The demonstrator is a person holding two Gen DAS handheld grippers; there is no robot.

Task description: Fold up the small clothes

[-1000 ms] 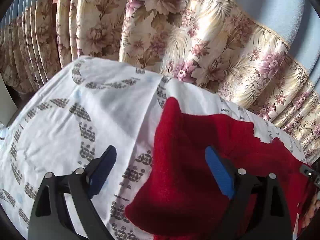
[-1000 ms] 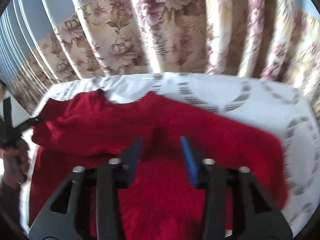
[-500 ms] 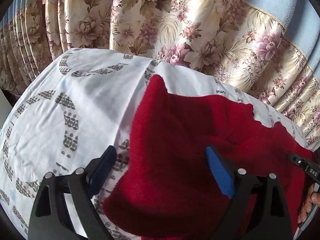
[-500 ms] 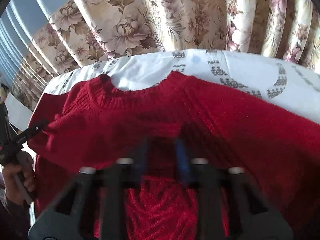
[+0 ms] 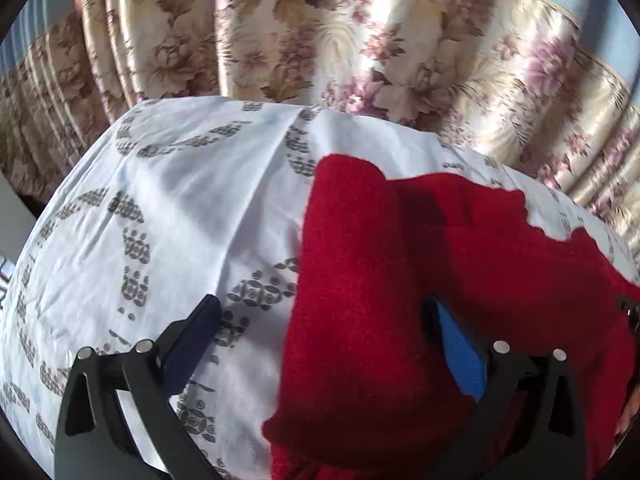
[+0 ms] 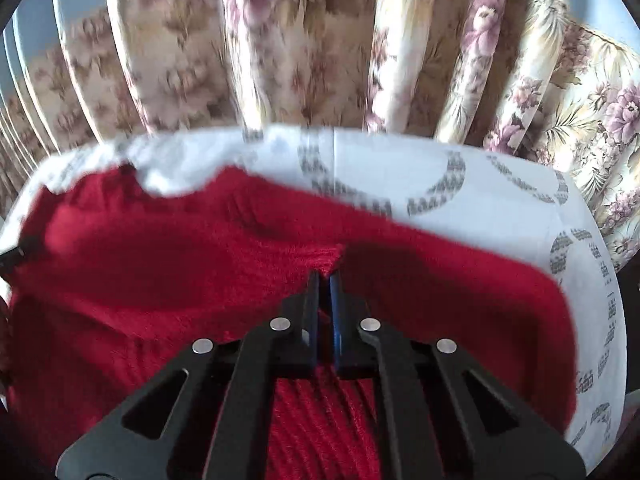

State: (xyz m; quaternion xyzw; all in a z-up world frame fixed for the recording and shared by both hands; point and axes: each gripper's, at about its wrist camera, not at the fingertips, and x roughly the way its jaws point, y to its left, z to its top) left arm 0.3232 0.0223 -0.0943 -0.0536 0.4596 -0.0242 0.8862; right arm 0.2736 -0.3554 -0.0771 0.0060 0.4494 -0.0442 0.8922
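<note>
A red knitted sweater [image 5: 400, 280] lies partly folded on a white patterned cloth [image 5: 160, 208] over a table. My left gripper [image 5: 324, 328] is open, its jaws wide apart, and hangs over the sweater's left folded edge. In the right wrist view my right gripper [image 6: 325, 280] is shut on a bunched fold of the red sweater [image 6: 160, 264] near its middle. The sweater's neckline points to the far edge.
Floral curtains [image 5: 360, 40] hang close behind the table. The white patterned cloth [image 6: 480, 184] shows bare to the right of the sweater and at the far edge. The other gripper's black tip [image 5: 630, 312] shows at the right edge of the left wrist view.
My right gripper has closed from open onto a fold of the sweater. My left gripper stayed open and shifted slightly over the sweater's left edge.
</note>
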